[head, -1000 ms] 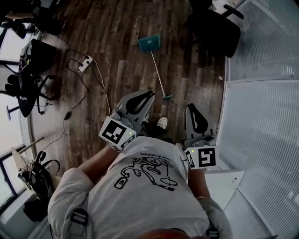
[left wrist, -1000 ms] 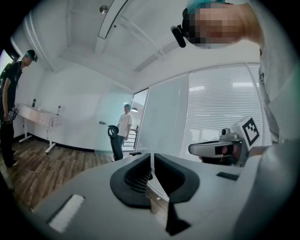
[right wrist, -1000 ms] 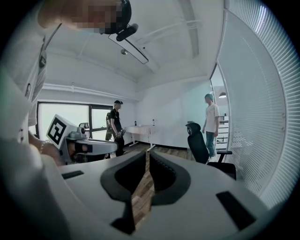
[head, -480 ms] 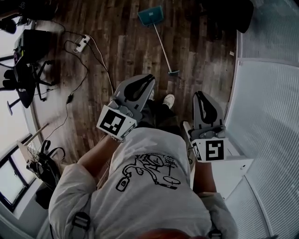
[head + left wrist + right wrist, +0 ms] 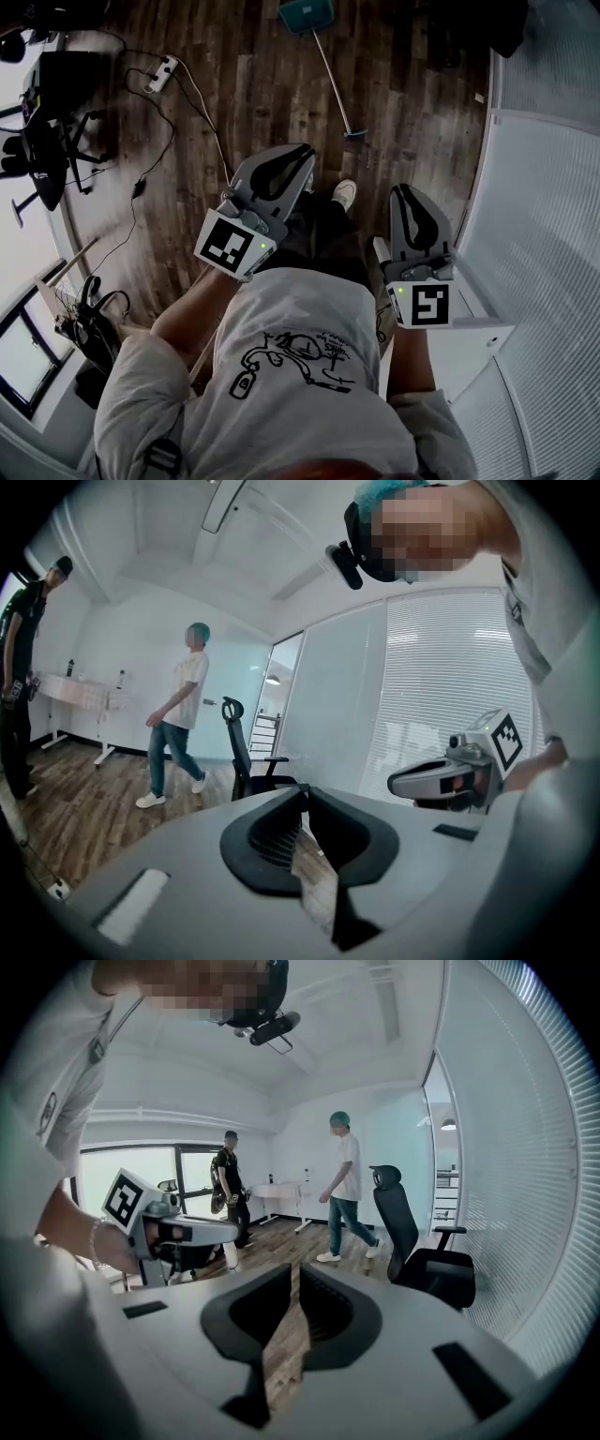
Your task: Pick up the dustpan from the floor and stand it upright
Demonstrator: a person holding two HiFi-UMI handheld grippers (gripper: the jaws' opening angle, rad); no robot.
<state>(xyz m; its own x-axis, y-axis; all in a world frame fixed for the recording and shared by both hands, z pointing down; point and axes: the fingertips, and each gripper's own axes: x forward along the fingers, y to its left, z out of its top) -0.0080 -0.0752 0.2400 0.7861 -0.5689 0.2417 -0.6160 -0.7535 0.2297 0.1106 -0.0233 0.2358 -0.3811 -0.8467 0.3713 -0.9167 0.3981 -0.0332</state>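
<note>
Dustpan (image 5: 306,13) lies flat on the wood floor (image 5: 253,94), well ahead of the left gripper (image 5: 298,161) and right gripper (image 5: 403,195), both fully closed and empty; probably light rigid plastic, best pinched on its thin, slippery handle (image 5: 333,80).

Power strip (image 5: 157,75) and office chair (image 5: 401,1218)

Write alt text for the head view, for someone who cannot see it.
Seen from above, a person holds a left gripper and a right gripper out in front, both shut and empty. Ahead on the wooden floor lies a teal long-handled dustpan, apart from both grippers; a power strip sits to its left.
</note>
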